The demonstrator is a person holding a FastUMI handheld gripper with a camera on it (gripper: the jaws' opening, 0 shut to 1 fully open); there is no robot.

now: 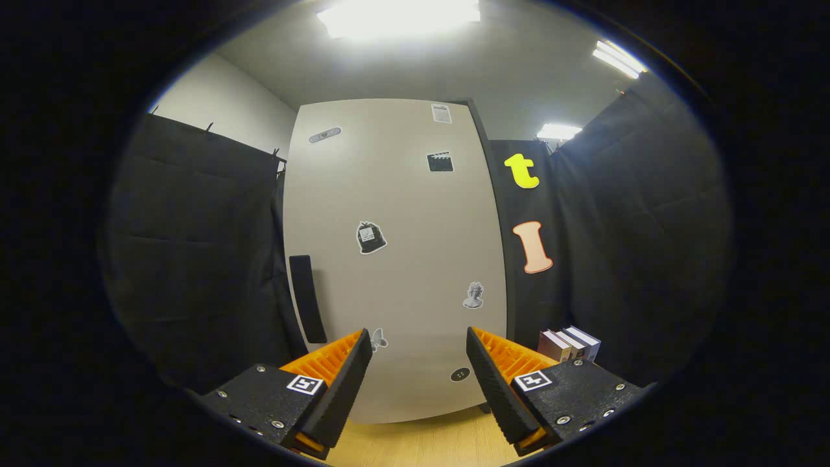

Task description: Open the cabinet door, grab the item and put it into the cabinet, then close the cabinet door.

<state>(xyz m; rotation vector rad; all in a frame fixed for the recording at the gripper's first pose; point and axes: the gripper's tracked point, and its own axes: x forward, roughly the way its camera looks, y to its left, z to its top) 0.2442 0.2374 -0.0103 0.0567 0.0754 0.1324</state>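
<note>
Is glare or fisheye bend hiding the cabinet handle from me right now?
No. In the gripper view the ceiling lights blow out overhead, but the cabinet door is evenly lit and sharp. Fisheye bows its edges; the dark handle stays clear, beyond the open gripper.

Cabinet door (395,259) ahead, handle (307,298) at its left edge — books (570,344) to its right

Matt, smooth cabinet door (395,259) — wood-grain floor (421,444) (pale)
</note>
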